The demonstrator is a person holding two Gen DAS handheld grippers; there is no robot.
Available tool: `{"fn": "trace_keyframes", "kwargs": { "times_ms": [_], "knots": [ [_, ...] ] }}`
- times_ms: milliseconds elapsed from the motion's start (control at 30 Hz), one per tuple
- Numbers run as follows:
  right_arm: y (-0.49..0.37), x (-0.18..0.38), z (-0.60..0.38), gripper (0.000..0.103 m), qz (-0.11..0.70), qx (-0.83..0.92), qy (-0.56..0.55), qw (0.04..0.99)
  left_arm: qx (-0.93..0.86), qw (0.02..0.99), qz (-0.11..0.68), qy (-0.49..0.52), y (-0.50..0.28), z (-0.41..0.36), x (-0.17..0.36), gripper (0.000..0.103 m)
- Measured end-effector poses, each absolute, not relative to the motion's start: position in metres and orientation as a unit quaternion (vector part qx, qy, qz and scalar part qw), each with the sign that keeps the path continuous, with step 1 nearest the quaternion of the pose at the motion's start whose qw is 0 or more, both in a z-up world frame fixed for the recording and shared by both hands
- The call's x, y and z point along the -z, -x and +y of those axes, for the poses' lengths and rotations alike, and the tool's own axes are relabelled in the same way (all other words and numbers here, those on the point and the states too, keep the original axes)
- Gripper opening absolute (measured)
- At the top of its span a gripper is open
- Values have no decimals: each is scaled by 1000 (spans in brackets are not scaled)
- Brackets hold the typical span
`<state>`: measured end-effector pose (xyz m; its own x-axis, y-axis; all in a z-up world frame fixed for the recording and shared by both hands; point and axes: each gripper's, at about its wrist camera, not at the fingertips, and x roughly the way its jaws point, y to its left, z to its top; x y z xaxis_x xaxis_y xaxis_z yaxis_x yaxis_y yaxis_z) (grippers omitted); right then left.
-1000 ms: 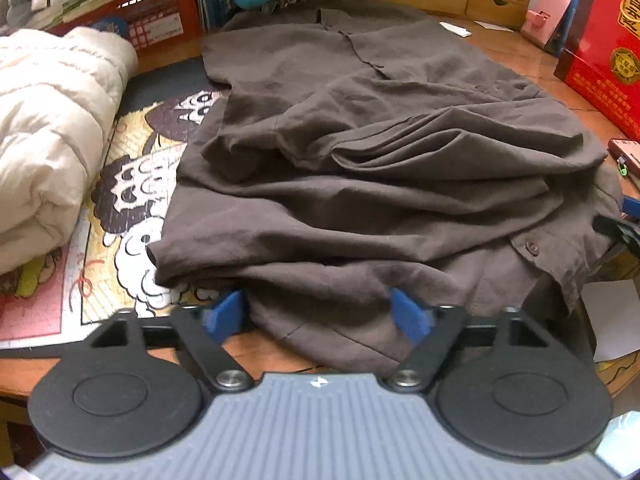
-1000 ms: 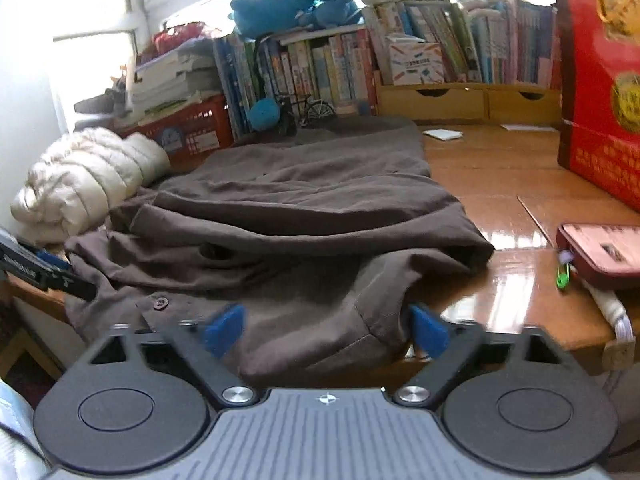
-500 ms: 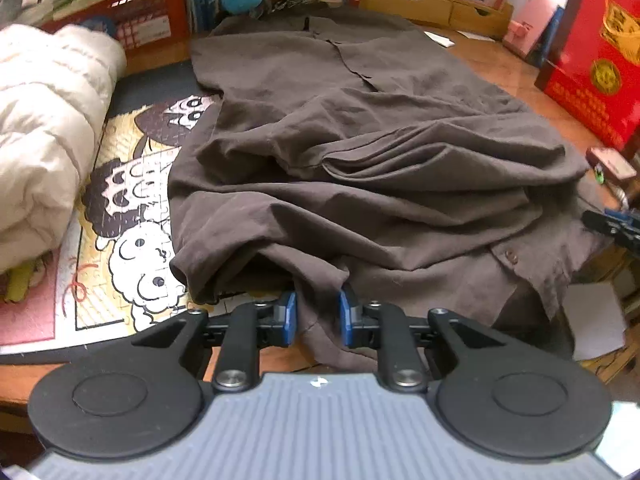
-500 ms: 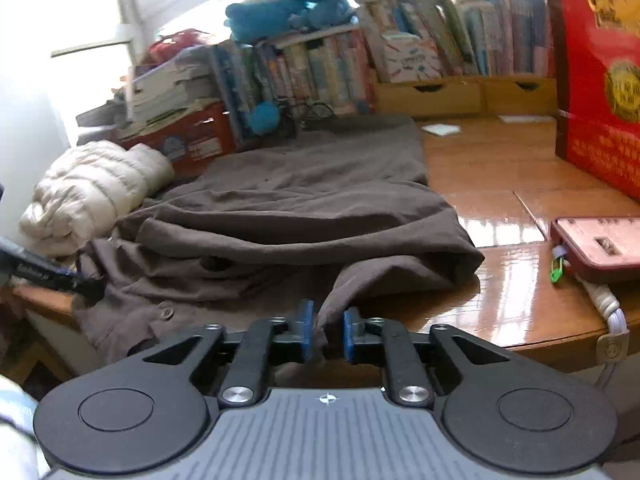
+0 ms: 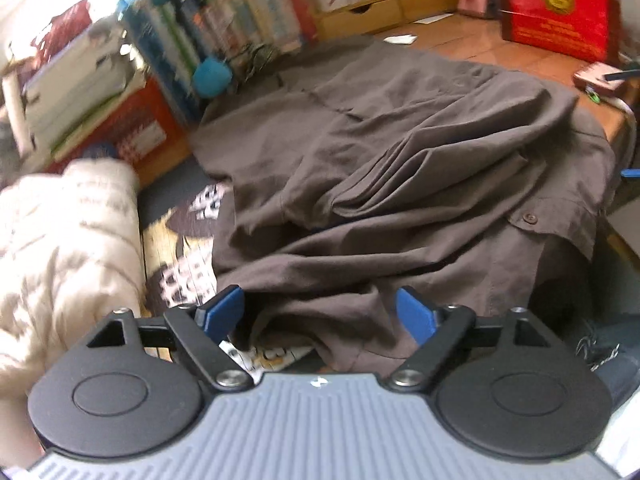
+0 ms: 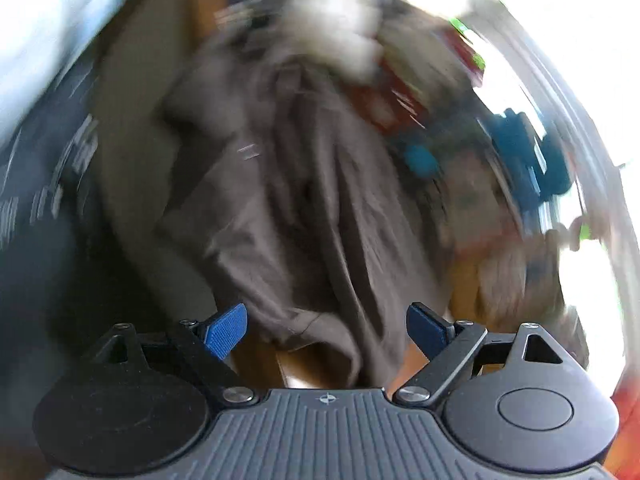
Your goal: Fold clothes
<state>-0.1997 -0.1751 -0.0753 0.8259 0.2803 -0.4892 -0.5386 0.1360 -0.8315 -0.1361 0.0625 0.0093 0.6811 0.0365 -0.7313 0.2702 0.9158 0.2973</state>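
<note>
While the crumpled brown linen shirt (image 5: 400, 184) lies barely folded, the left gripper (image 5: 320, 314) and right gripper (image 6: 326, 330) have just sprung wide, holding nothing.

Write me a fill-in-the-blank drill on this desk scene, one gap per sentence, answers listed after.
1. The crumpled shirt spread over the desk is ____ in colour.
2. The pads of the left gripper are ____ in colour.
3. The rolled puffy jacket lies to the ____ of the shirt in the left wrist view.
4. The tall box at the far right of the desk is ____.

Missing words: brown; blue; left; red
</note>
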Motion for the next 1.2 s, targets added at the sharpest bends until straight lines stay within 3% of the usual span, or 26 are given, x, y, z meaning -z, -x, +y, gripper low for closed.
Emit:
{"fn": "trace_keyframes", "kwargs": {
  "times_ms": [367, 433, 500, 533, 600, 900, 1200],
  "knots": [
    [217, 136, -142, 85, 3, -364, 716, 596, 85, 894, 399, -184, 132, 68, -6, 86],
    [214, 142, -137, 73, 3, -368, 715, 595, 84, 893, 405, -177, 131, 70, -4, 86],
    [205, 139, -131, 44, 22, -367, 699, 614, 82, 892, 409, -172, 130, 72, -2, 86],
    [201, 137, -129, 42, 31, -365, 689, 625, 82, 892, 411, -171, 130, 73, -1, 86],
    [193, 127, -126, 30, 53, -366, 660, 654, 81, 891, 413, -167, 129, 73, 0, 86],
    [168, 55, -125, 13, 148, -376, 480, 779, 84, 897, 403, -160, 129, 73, -7, 86],
    [137, 0, -128, 11, 160, -334, 394, 842, 126, 902, 371, -181, 144, 67, -19, 86]
  ]
}}
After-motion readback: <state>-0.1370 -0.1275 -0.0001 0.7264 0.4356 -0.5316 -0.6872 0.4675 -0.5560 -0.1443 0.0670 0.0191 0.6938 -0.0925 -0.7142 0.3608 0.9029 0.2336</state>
